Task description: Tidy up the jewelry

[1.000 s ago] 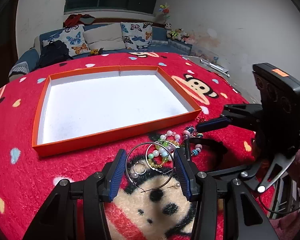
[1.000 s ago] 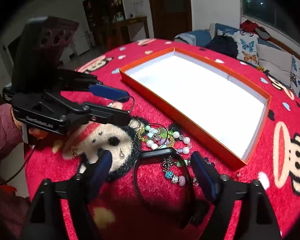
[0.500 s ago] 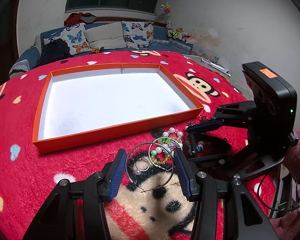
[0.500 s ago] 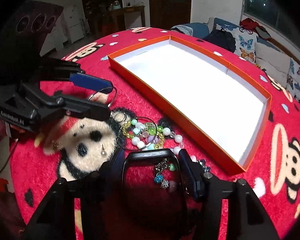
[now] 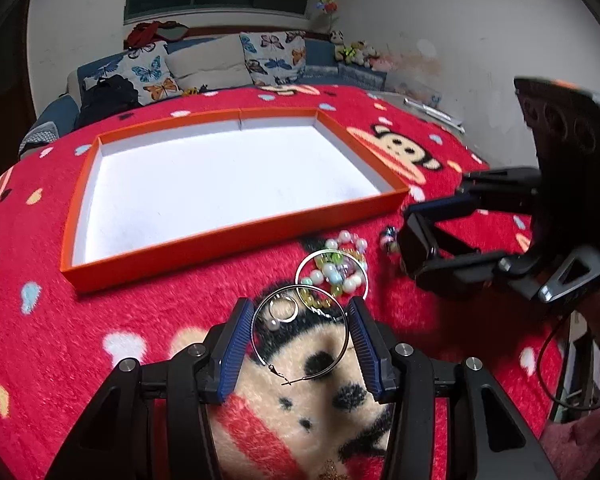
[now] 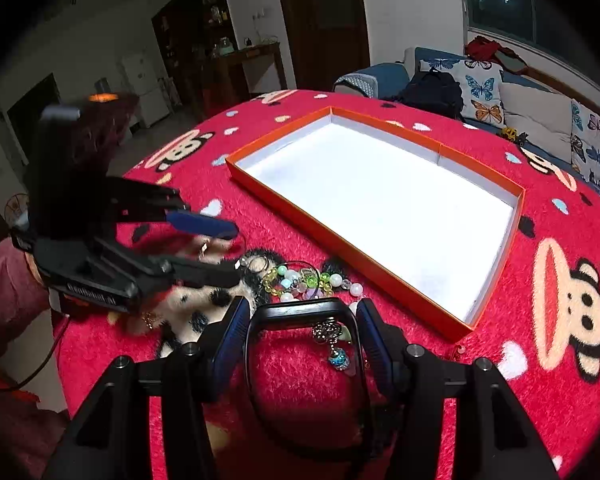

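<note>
Left gripper (image 5: 300, 344) is sitting low over the table, pointing toward the tray, blue pads spread on either side of a large silver hoop earring (image 5: 300, 334); the pads are flanking it just outside the wire, contact not resolvable. A small pearl hoop (image 5: 283, 312) is lying inside the big one.

Right gripper (image 6: 298, 340) is angling in from the other side, pads bracketing a black bangle (image 6: 300, 314) and looking pressed against its sides, so it is pinching it. A charm strand (image 6: 334, 344) is dangling inside the bangle loop.

Between the two grippers a beaded bracelet pile (image 5: 338, 268), white, green and yellow beads, is lying just beside a second silver hoop (image 5: 330, 276) that is overlapping it.

An orange tray (image 5: 228, 240) with a white interior is sitting beyond the jewelry, nothing in it. Everything is resting on a red fleece blanket (image 5: 80, 340) printed with cartoon monkeys.

Room: sofa (image 5: 220, 60) with butterfly cushions behind the table, dark window above it, black backpack (image 5: 106, 94) on the sofa. The right view is showing a dark doorway and shelving.

Hard to make out: the rear of the bangle is cut off by the gripper body; a small gold piece (image 6: 148, 320) near the left gripper is blurred; motion blur is smearing the left gripper in the right view.
</note>
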`<state>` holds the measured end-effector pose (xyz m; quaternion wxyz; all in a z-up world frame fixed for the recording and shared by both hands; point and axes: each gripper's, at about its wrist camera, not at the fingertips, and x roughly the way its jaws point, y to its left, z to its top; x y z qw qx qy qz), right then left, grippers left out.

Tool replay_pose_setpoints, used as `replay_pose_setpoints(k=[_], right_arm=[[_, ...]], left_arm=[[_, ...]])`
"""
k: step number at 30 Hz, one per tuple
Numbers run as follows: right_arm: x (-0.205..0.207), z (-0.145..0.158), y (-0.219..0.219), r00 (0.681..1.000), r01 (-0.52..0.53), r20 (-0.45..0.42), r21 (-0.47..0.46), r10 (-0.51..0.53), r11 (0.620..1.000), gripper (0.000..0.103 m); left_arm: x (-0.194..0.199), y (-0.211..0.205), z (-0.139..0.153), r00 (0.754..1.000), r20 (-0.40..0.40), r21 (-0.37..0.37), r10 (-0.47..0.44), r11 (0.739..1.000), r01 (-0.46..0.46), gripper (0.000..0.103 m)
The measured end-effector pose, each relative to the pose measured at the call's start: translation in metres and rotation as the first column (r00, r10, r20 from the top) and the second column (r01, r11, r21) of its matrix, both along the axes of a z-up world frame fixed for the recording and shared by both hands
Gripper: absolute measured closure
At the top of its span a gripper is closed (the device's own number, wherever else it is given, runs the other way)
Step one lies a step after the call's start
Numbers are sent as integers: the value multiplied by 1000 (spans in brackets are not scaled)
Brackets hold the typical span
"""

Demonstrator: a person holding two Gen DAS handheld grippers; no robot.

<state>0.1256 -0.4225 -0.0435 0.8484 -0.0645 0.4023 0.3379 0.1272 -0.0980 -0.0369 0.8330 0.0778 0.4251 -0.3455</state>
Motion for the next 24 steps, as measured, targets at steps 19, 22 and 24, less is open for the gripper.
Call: replay_pose_setpoints(k=[19,22,24], right_arm=[[10,2,-10,998,36,-50,72,-33,997,42],[9,3,-10,998,37,-52,79,-33,996,42],[9,5,-10,998,37,-59,95,-31,995,42]], left_arm=[[-6,-8,-15,999,12,4,-32,999,32,38],[-9,-7,-11,999,25,-29,-43,999,44,38],[-13,-10,-7,997,43,-50,-64,997,66,38]])
